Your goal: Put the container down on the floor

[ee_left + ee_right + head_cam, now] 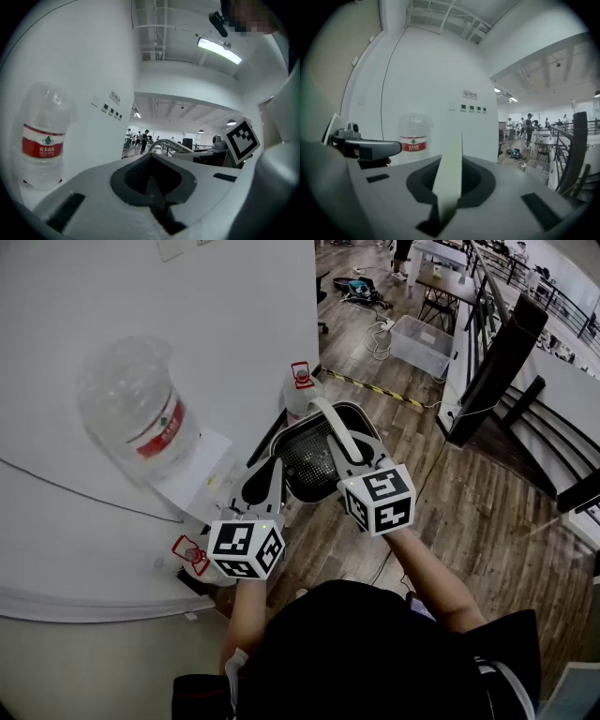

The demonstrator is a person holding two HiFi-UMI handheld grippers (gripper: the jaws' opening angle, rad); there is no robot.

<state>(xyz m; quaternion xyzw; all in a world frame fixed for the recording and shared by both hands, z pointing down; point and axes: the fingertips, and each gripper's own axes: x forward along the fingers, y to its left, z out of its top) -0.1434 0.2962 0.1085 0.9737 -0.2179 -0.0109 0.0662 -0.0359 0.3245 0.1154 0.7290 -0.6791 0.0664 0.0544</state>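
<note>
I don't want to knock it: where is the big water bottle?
In the head view the water bottle stands at the left by the white wall, left of the held container.

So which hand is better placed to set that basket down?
Right, likely: both grippers clamp the basket, but the right gripper holds it on the floor side, the left gripper beside the wall.

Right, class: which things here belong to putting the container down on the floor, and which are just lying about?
In the job: container, gripped by left gripper and right gripper; wooden floor.
Lying about: big water bottle, sheet of paper, clear bin, striped floor tape.
</note>
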